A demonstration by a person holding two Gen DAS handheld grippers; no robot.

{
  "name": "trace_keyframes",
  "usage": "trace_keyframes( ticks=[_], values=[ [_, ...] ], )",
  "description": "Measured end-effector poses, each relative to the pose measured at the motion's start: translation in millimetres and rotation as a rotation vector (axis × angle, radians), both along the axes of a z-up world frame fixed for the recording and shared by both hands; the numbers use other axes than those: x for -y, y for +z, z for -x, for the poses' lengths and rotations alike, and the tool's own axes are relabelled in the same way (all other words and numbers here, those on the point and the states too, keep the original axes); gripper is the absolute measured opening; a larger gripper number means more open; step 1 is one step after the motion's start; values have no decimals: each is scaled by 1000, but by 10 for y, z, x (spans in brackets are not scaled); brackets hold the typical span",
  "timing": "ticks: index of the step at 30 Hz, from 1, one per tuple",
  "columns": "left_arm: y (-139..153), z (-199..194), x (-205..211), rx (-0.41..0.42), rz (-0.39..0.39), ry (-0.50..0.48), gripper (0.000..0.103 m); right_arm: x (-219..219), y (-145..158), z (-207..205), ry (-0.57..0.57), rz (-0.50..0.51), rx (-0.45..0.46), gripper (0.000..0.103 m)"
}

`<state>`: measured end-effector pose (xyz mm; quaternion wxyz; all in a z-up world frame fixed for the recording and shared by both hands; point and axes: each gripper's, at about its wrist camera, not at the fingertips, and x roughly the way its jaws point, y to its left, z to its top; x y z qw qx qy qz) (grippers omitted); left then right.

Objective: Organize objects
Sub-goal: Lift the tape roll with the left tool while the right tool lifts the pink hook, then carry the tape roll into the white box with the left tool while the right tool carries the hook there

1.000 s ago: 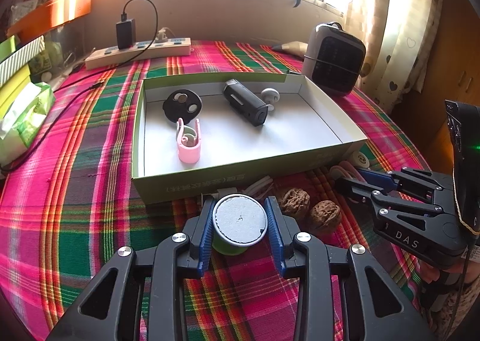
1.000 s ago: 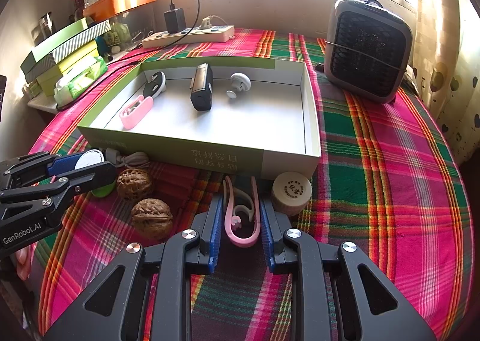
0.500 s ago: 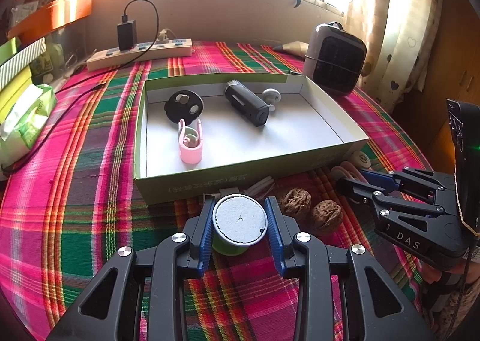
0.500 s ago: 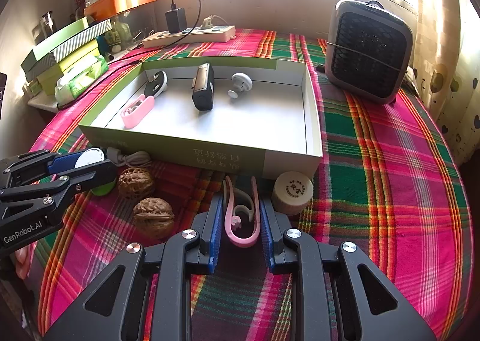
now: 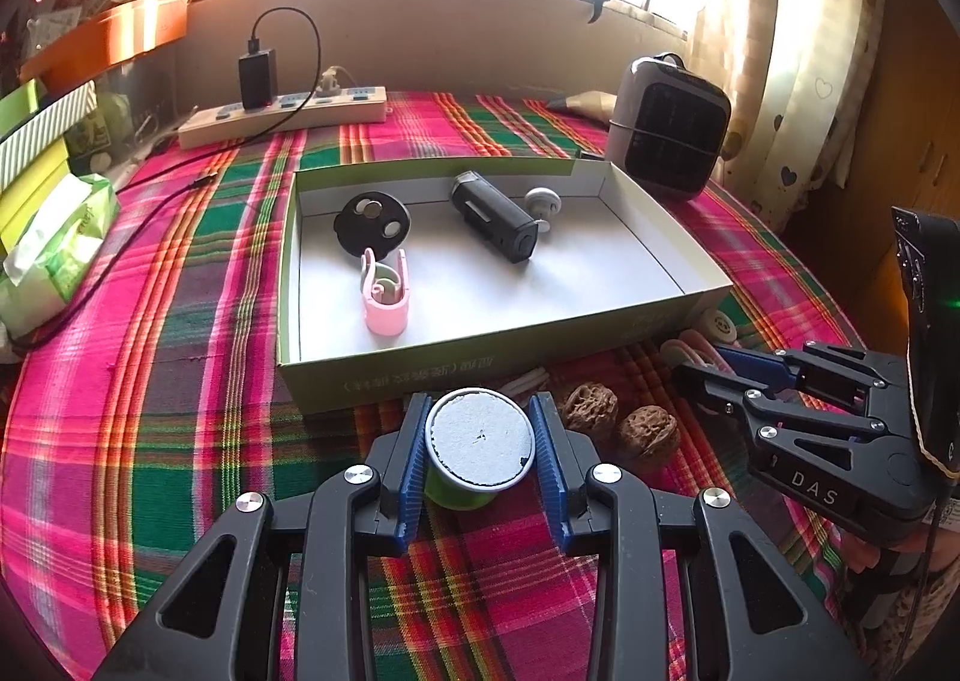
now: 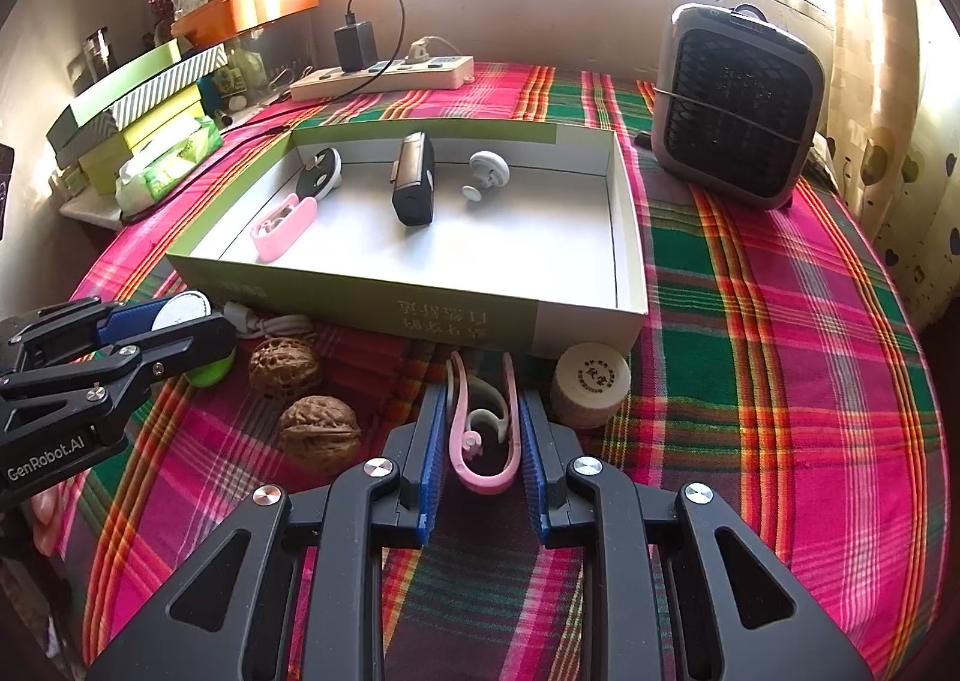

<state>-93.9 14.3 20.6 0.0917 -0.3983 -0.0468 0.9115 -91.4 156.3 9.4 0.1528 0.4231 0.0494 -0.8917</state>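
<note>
My left gripper (image 5: 480,417) is shut on a green spool with a flat white top (image 5: 480,438), low over the plaid cloth just in front of the box. My right gripper (image 6: 483,411) is shut on a pink U-shaped clip (image 6: 480,477), also close to the box's front wall. The open green box with a white inside (image 5: 480,366) holds a second pink clip (image 5: 384,300), a black round disc (image 5: 372,222), a black oblong device (image 5: 492,216) and a pale grey hook (image 5: 543,204). Two walnuts (image 6: 285,366) (image 6: 321,429) lie between the grippers.
A cream round jar (image 6: 591,384) stands right of the right gripper, touching the box corner. A white cable (image 6: 270,324) lies by the box front. Behind are a grey heater (image 6: 738,105) and a power strip (image 6: 384,75). Stacked boxes (image 6: 132,105) and a tissue pack (image 5: 54,243) line the left.
</note>
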Motion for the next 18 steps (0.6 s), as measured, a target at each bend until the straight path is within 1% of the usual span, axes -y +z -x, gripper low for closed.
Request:
trace_keyframes(
  ticks=[11,18],
  values=[
    [126,-41,29,-26,-6,3,31,-7,82,-22,3,26,-17,25],
    [241,-9,48,-46,-7,6,31,-18,199,-10,7,43,-36,25]
  ],
)
